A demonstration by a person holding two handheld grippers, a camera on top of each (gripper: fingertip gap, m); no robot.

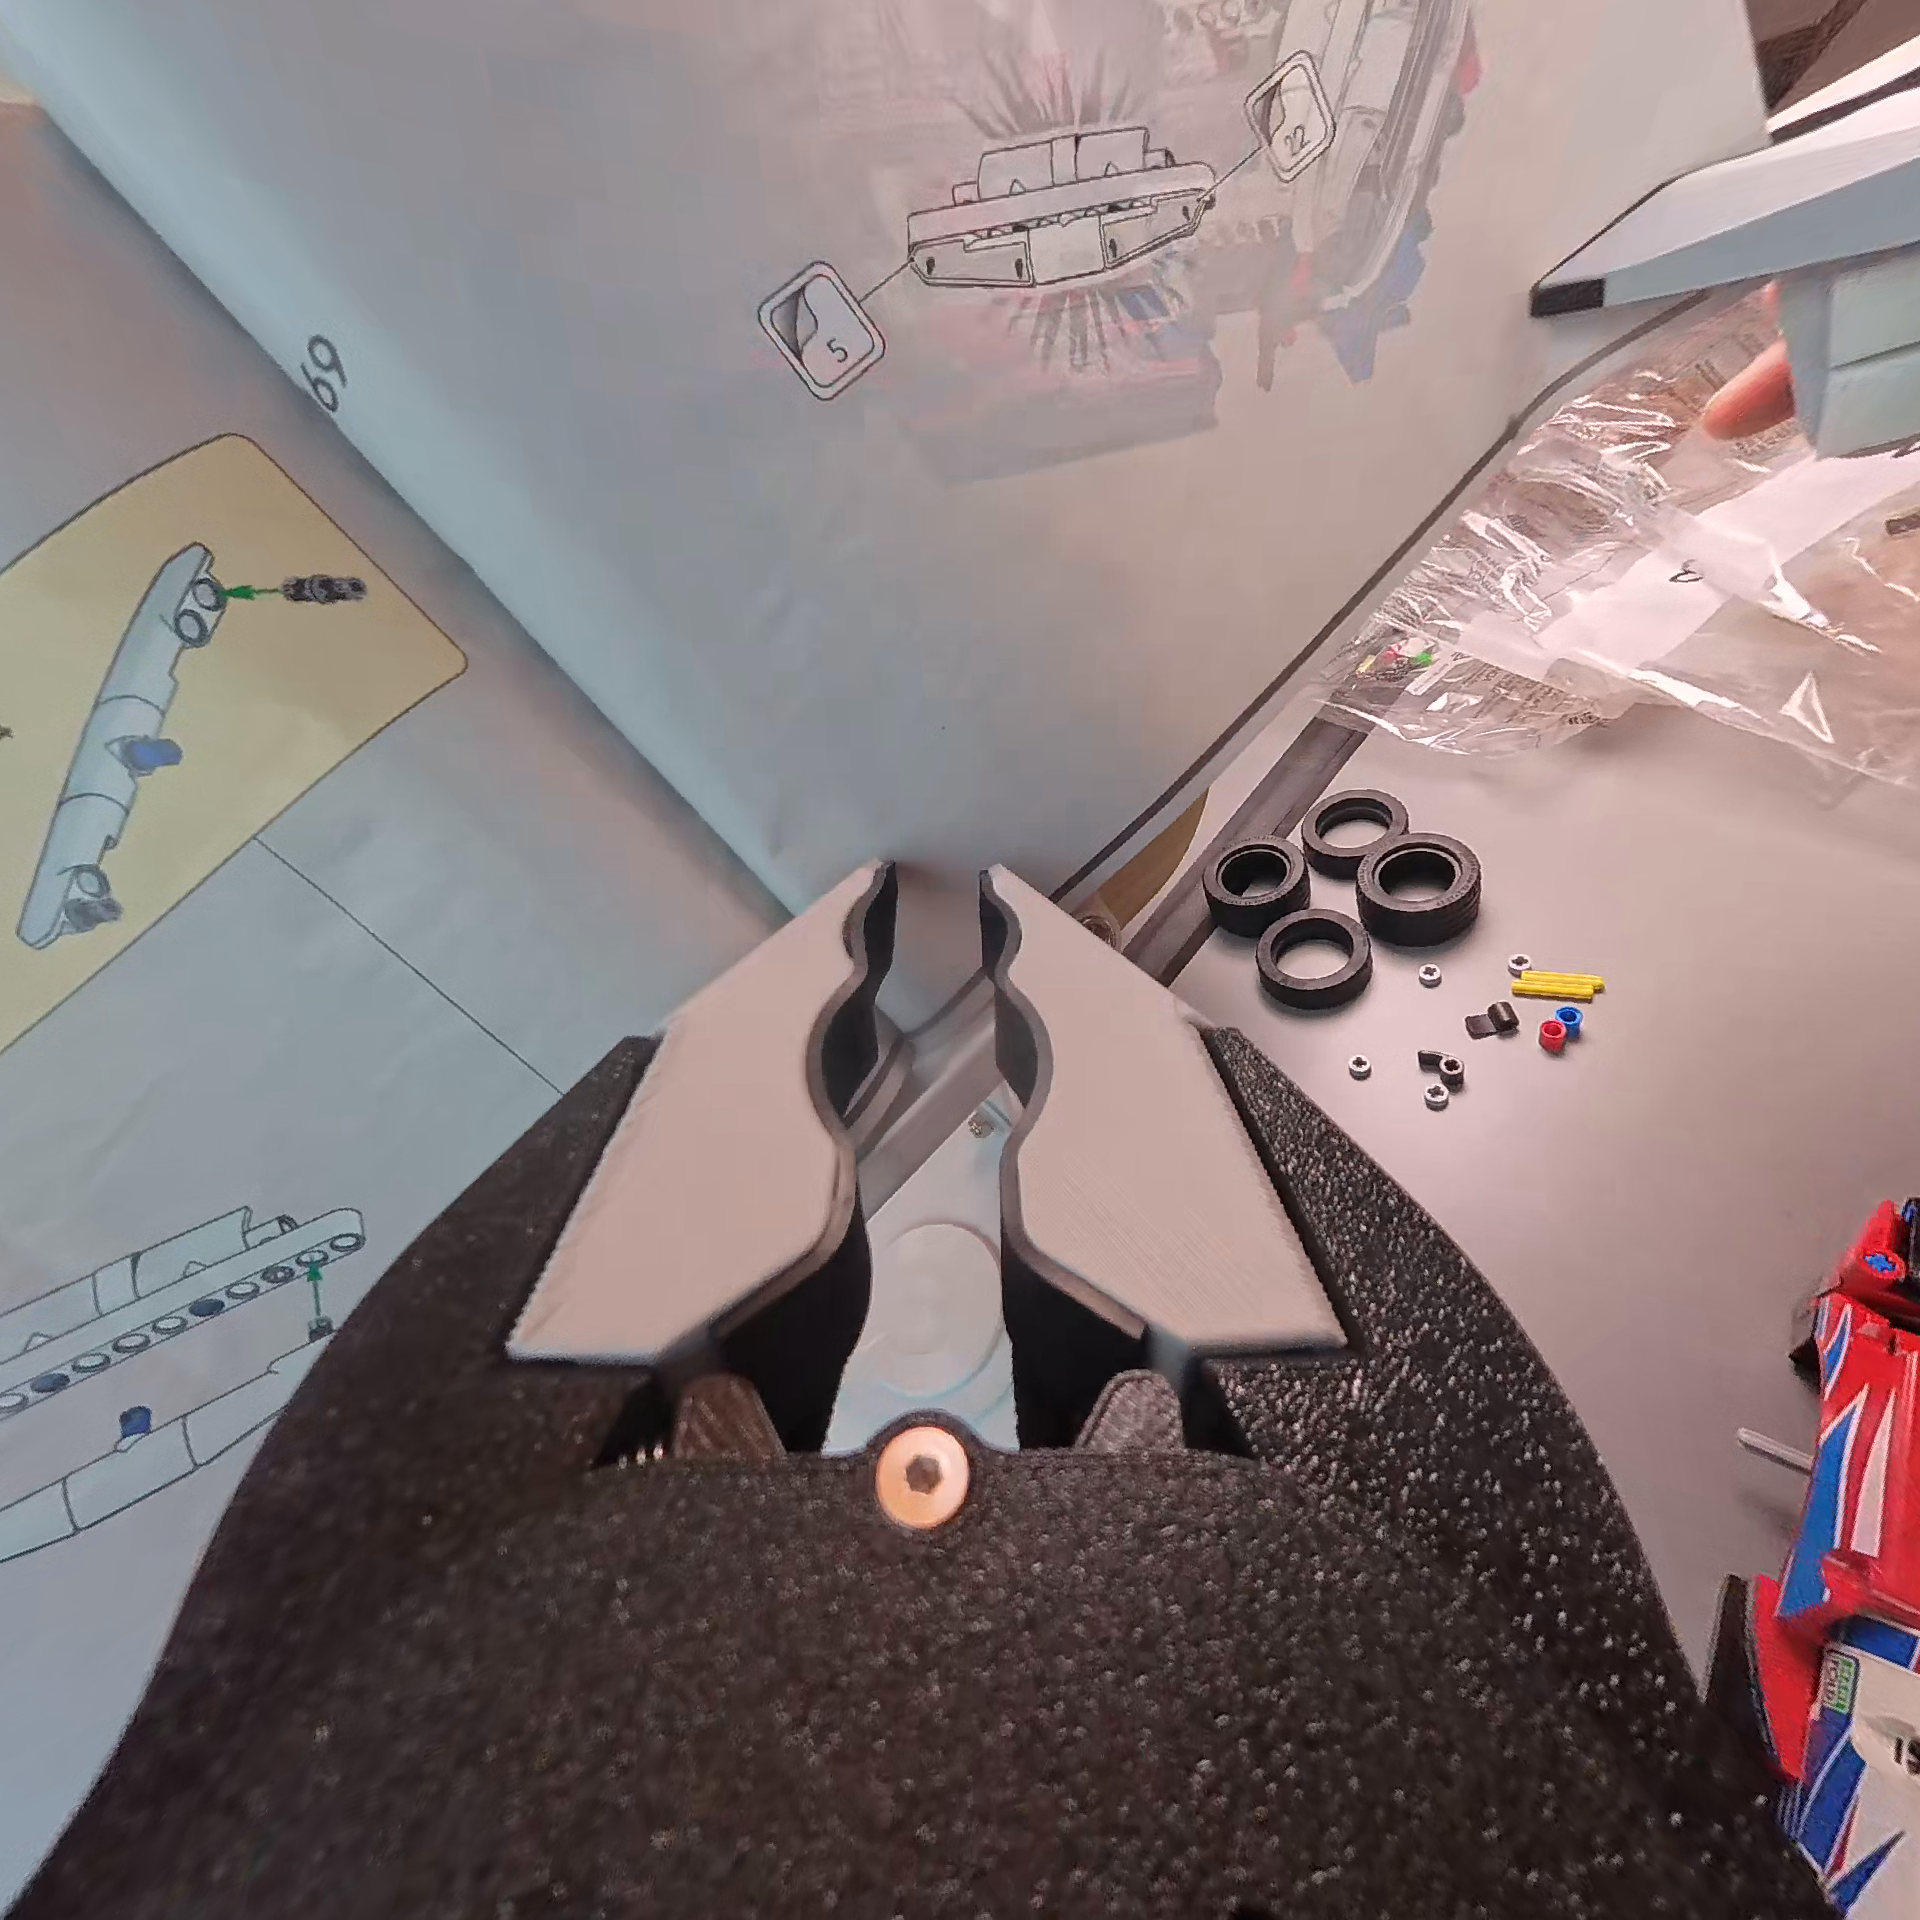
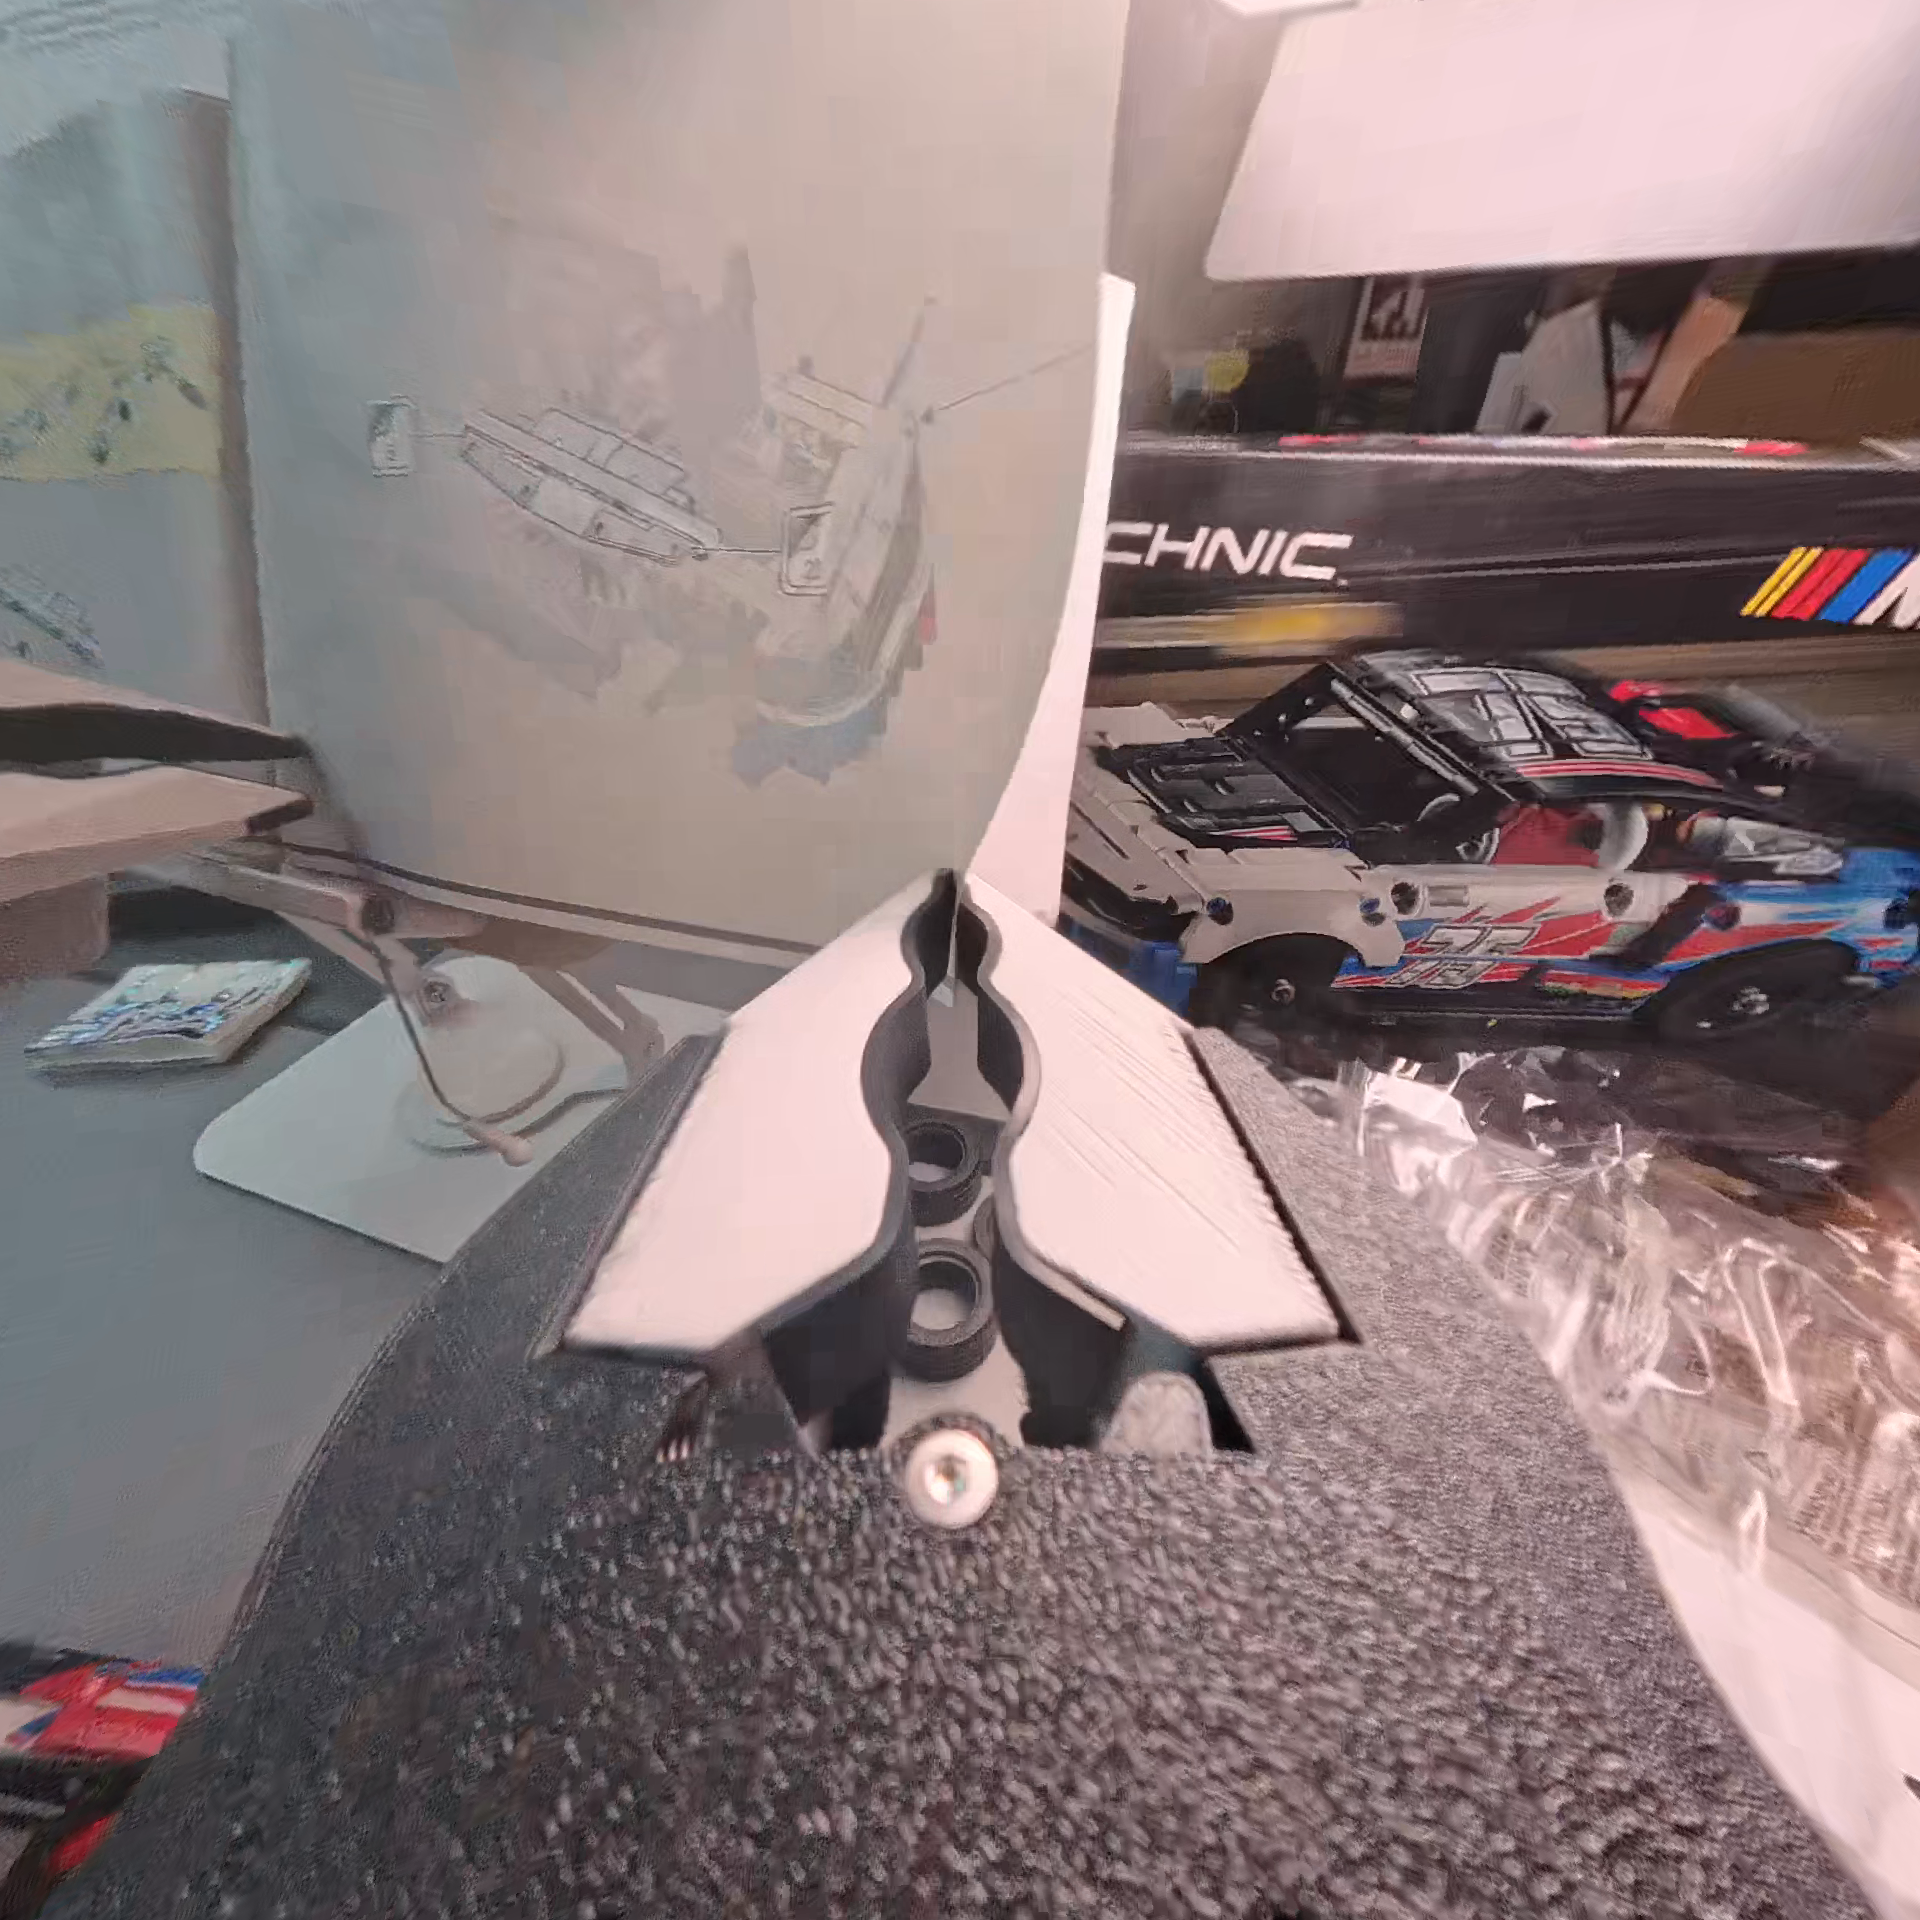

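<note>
An open instruction booklet stands on a book stand. One pale blue page is lifted and curved. My right gripper is shut on the thin lower edge of that page, which runs straight between its pads. My left gripper is at the booklet's bottom edge, where the lifted page narrows down to its fingertips. Its jaws stand a little apart. The page surface shows in the gap, and I see no pad pressing on it.
Several black tyres and small loose parts lie on the grey table right of the booklet. A clear plastic bag lies behind them. A red and blue model car is at the right edge. A set box with a car picture stands behind.
</note>
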